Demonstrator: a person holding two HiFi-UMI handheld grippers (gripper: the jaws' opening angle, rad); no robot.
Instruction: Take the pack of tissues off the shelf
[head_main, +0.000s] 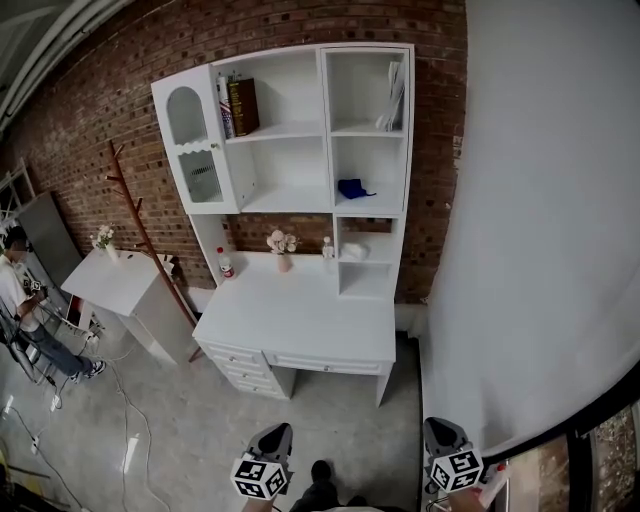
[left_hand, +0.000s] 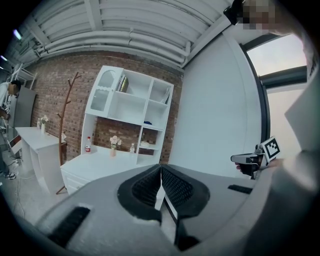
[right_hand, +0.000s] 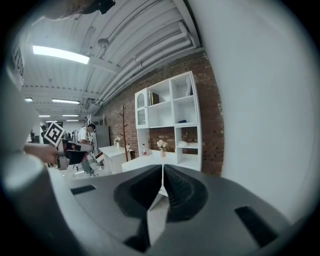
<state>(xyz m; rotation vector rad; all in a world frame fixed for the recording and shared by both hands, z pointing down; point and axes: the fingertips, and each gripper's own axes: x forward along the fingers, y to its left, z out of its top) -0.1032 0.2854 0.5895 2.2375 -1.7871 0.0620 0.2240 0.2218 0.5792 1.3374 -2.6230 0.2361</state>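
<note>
The pack of tissues (head_main: 353, 251) is a small pale bundle in the lower right compartment of the white shelf unit (head_main: 325, 125) that stands on the desk (head_main: 300, 320). It also shows far off in the left gripper view (left_hand: 145, 144) and the right gripper view (right_hand: 183, 143). Both grippers are low and well short of the desk. My left gripper (head_main: 274, 438) (left_hand: 161, 167) is shut with nothing in it. My right gripper (head_main: 442, 432) (right_hand: 163, 166) is likewise shut and empty.
A blue object (head_main: 351, 188) lies on the shelf above the tissues. Books (head_main: 238, 107), a flower vase (head_main: 283, 247) and a red-capped bottle (head_main: 225, 264) stand nearby. A coat rack (head_main: 140, 225) and side table (head_main: 120, 285) stand left; a person (head_main: 25, 310) sits beyond. A white wall (head_main: 550, 220) runs along the right.
</note>
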